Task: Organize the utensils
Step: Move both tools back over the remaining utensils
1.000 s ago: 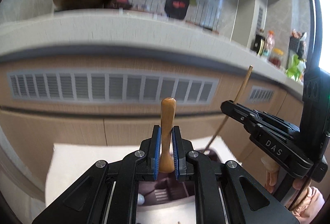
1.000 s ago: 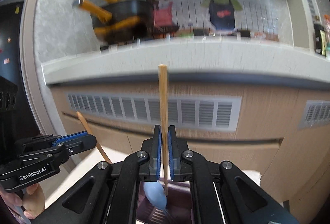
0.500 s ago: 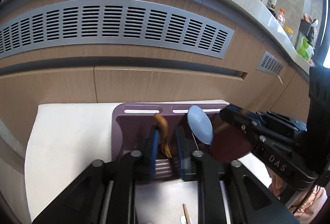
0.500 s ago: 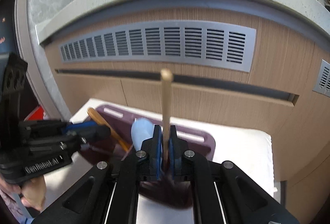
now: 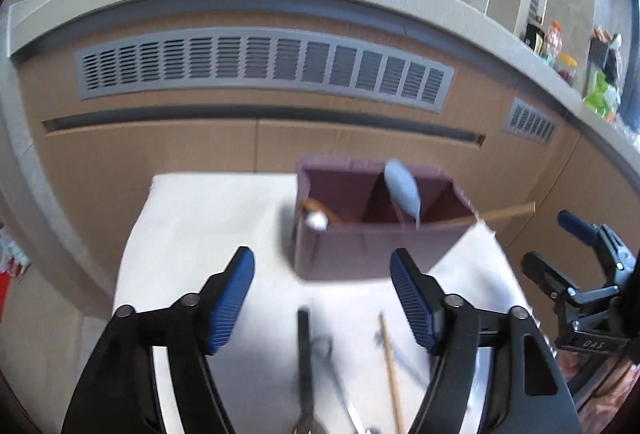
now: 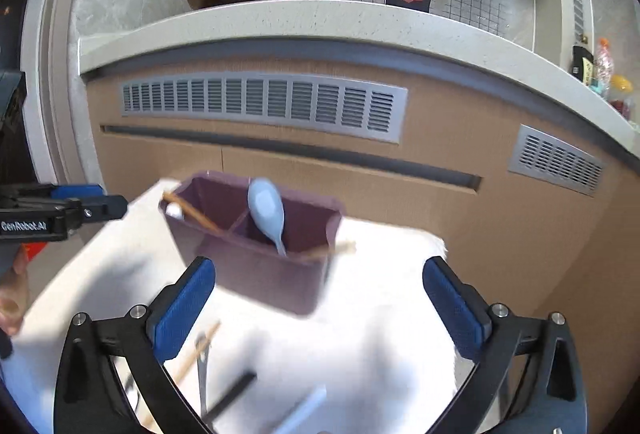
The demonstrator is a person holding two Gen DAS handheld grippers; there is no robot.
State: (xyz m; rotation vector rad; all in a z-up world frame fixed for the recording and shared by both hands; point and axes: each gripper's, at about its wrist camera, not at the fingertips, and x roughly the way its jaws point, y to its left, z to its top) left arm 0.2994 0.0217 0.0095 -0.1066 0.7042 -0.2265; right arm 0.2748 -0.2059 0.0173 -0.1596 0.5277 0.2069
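A purple organizer [image 5: 380,246] [image 6: 256,274] with dividers stands on the white table [image 6: 380,314]. A wooden-handled utensil [image 5: 320,214] [image 6: 192,214] leans in its left compartment. A pale blue spoon [image 5: 402,190] [image 6: 266,206] stands in the middle. A wooden chopstick [image 5: 508,212] [image 6: 332,250] pokes out over the right rim. My left gripper [image 5: 322,262] [image 6: 112,200] hovers in front of the organizer, jaws opening, nothing between them. My right gripper [image 6: 320,274] [image 5: 556,246] is also in front of it, jaws opening wide and empty.
Loose utensils lie on the table nearer me: a chopstick [image 5: 390,366] [image 6: 196,350], a black-handled tool [image 5: 304,346] [image 6: 232,394], a metal fork [image 6: 202,366] and a pale blue handle [image 6: 304,410]. Wooden cabinets [image 6: 360,170] with vents rise right behind the table.
Both grippers lowered their utensils into the organizer, let go and drew back. The wooden-handled utensil and the chopstick now rest in the organizer, and both pairs of jaws stand apart.
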